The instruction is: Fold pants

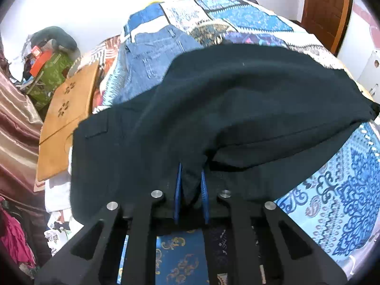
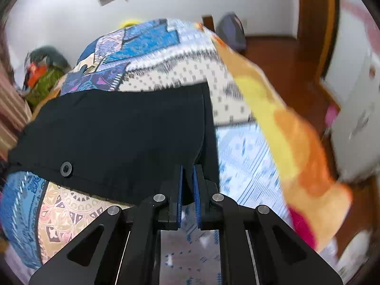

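The dark pants lie spread across the patterned bedspread and are lifted in a fold. My left gripper is shut on a bunch of the pants' fabric between its blue pads. In the right wrist view the pants show their waistband with a black button. My right gripper is shut on the pants' edge near the waistband corner. The right view is blurred by motion.
Blue jeans lie on the bed behind the dark pants. A wooden board and a cluttered pile are at the left. An orange-yellow cloth hangs at the bed's right edge. A wooden door stands at the far right.
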